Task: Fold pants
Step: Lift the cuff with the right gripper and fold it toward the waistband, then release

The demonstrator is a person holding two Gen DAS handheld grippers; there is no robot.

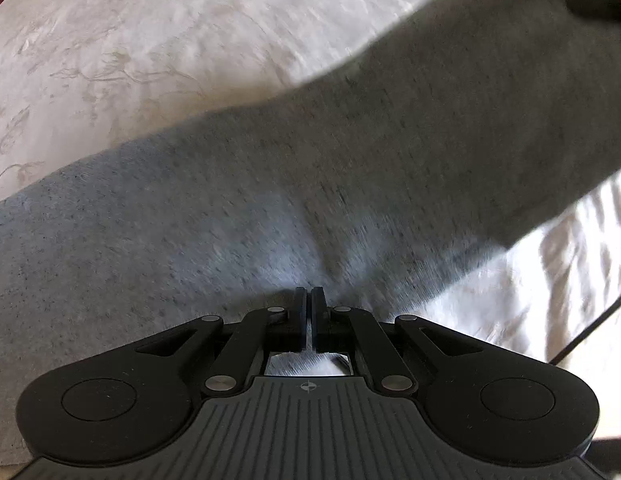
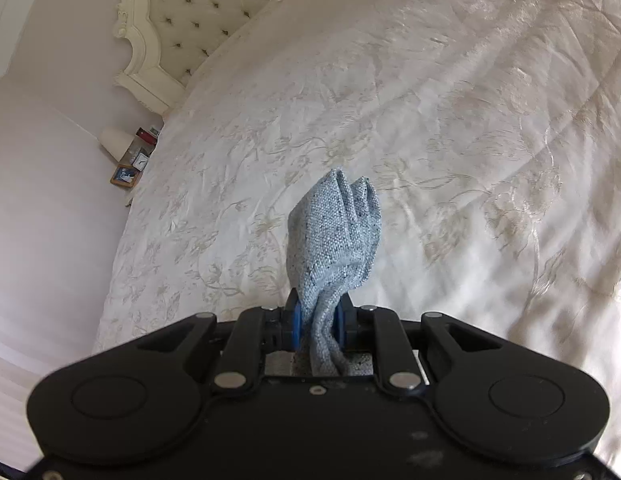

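Observation:
The pants (image 1: pixel 270 184) are light grey flecked knit and stretch as a wide band from lower left to upper right across the left wrist view, lifted above the bed. My left gripper (image 1: pixel 310 294) is shut, its tips against the cloth; whether it pinches any cloth I cannot tell. In the right wrist view my right gripper (image 2: pixel 317 312) is shut on a bunched corner of the pants (image 2: pixel 334 232), which sticks up past the blue pads (image 2: pixel 296 322). The right gripper (image 1: pixel 594 2) also shows dark at the far end of the cloth in the left wrist view.
A cream floral bedspread (image 2: pixel 430 140) covers the bed under both grippers. A tufted cream headboard (image 2: pixel 182 20) stands at the far end. A lamp and small items on a nightstand (image 2: pixel 126 156) sit by the pale wall. A black cable (image 1: pixel 590 328) runs at the right.

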